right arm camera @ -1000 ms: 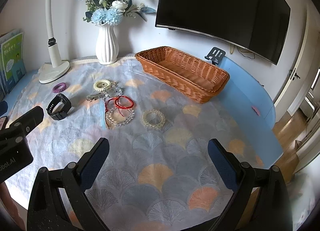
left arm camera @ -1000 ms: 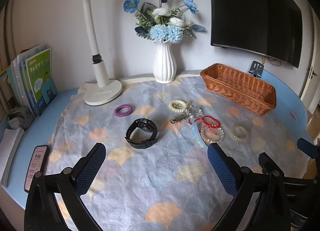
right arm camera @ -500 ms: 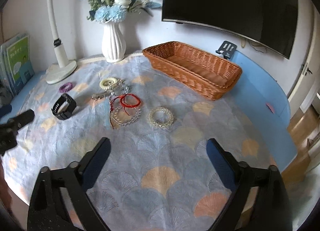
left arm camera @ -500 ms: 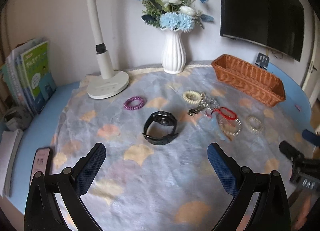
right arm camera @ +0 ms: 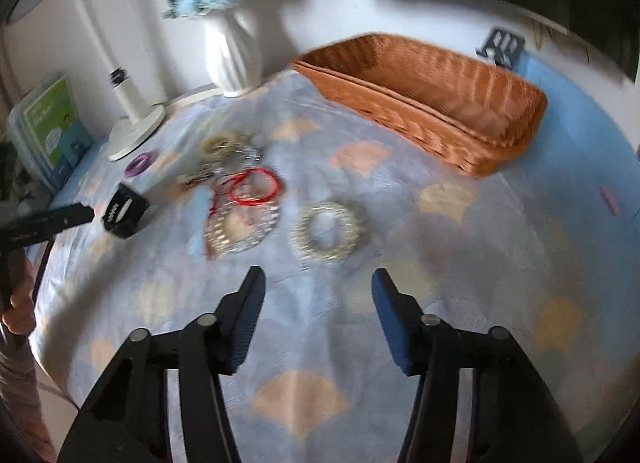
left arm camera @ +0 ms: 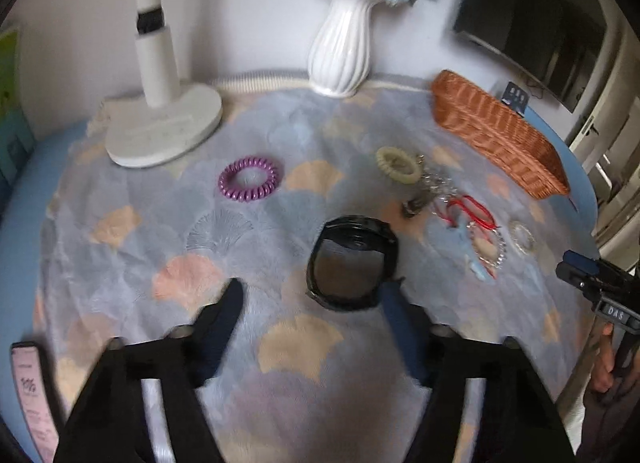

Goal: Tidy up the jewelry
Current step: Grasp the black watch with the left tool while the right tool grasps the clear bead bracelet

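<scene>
A black watch [left arm camera: 352, 261] lies on the patterned cloth; my left gripper [left arm camera: 312, 295] is open, low over the cloth, its right finger beside the watch. Beyond lie a purple coil tie [left arm camera: 248, 179], a cream coil tie [left arm camera: 399, 164], keys [left arm camera: 434, 191], a red cord bracelet [left arm camera: 472, 210] and bead bracelets [left arm camera: 488, 249]. My right gripper [right arm camera: 318, 295] is open just short of a pearl bead bracelet [right arm camera: 329, 231], with a clear bead bracelet [right arm camera: 240, 229], the red cord [right arm camera: 254, 187] and the watch [right arm camera: 125, 211] to its left. The wicker basket [right arm camera: 436, 103] stands behind, nothing visible in it.
A white lamp base [left arm camera: 160, 127] and a white vase [left arm camera: 340, 55] stand at the back of the table. A phone [left arm camera: 34, 395] lies at the left edge. Books [right arm camera: 52, 135] stand at the left. The right gripper shows at the left view's right edge [left arm camera: 600, 287].
Both grippers have moved down and forward toward the cloth and their jaws have narrowed. The left now sits at the watch, the right close to the pearl bracelet. Both views are motion-blurred.
</scene>
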{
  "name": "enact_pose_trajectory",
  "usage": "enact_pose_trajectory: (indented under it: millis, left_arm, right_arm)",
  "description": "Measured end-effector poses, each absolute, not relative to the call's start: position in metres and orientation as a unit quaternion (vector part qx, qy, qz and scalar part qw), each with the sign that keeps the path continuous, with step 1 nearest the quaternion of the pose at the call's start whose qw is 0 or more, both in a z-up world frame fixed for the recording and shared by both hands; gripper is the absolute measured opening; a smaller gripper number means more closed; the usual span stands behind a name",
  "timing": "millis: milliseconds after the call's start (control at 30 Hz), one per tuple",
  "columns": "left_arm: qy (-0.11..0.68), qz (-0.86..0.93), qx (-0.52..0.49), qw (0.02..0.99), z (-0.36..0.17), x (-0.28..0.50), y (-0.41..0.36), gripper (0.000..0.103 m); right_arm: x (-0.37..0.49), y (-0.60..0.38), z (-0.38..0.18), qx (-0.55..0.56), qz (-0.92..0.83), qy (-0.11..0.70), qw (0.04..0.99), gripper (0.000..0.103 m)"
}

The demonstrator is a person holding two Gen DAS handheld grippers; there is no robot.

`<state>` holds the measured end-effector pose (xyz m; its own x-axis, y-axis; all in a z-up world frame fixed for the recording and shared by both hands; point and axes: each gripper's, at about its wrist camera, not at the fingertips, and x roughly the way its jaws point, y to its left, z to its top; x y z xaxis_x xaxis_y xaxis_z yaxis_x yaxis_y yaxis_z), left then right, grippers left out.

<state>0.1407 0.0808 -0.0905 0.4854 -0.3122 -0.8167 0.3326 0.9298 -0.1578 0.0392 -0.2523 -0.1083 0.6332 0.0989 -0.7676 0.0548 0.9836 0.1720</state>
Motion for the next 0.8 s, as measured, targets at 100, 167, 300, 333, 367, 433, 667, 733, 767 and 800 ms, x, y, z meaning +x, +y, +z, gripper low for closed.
enact_pose_trajectory:
  millis: [100, 167, 300, 333, 367, 433, 667, 733, 767, 800]
  left_arm:
    - [0.485, -0.187, 0.021, 0.854, -0.103, 0.153, 0.073, 0.063]
    - [0.487, -0.184, 0.028, 0.853, -0.108, 0.158, 0.068, 0.059]
    - [0.506, -0.182, 0.021, 0.843, -0.120, 0.168, 0.064, 0.048]
    - [0.511, -0.182, 0.021, 0.840, -0.123, 0.170, 0.064, 0.042]
    - [0.512, -0.180, 0.022, 0.840, -0.124, 0.171, 0.063, 0.040]
    - [0.510, -0.175, 0.028, 0.841, -0.124, 0.172, 0.061, 0.033]
    - [0.503, -0.161, 0.042, 0.848, -0.119, 0.168, 0.051, 0.006]
    - [0.506, -0.170, 0.026, 0.845, -0.114, 0.167, 0.054, 0.006]
    - [0.504, -0.174, 0.024, 0.846, -0.111, 0.166, 0.053, 0.006]
    - [0.499, -0.177, 0.027, 0.848, -0.105, 0.163, 0.050, 0.006]
  right_arm:
    - [0.057, -0.265, -0.113, 0.093, 0.009, 0.437, 0.895, 0.044]
    - [0.071, -0.268, -0.117, 0.088, 0.005, 0.443, 0.892, 0.042]
    - [0.094, -0.263, -0.128, 0.064, 0.006, 0.456, 0.888, 0.035]
    - [0.096, -0.261, -0.130, 0.061, 0.007, 0.456, 0.888, 0.034]
    - [0.096, -0.258, -0.130, 0.052, 0.004, 0.452, 0.890, 0.032]
    - [0.097, -0.252, -0.130, 0.026, -0.002, 0.451, 0.892, 0.027]
    - [0.093, -0.241, -0.129, -0.002, 0.013, 0.449, 0.893, 0.012]
    - [0.088, -0.243, -0.125, 0.007, 0.023, 0.449, 0.893, 0.011]
    - [0.085, -0.245, -0.123, 0.011, 0.027, 0.448, 0.893, 0.011]
    - [0.082, -0.246, -0.118, 0.014, 0.030, 0.445, 0.895, 0.011]
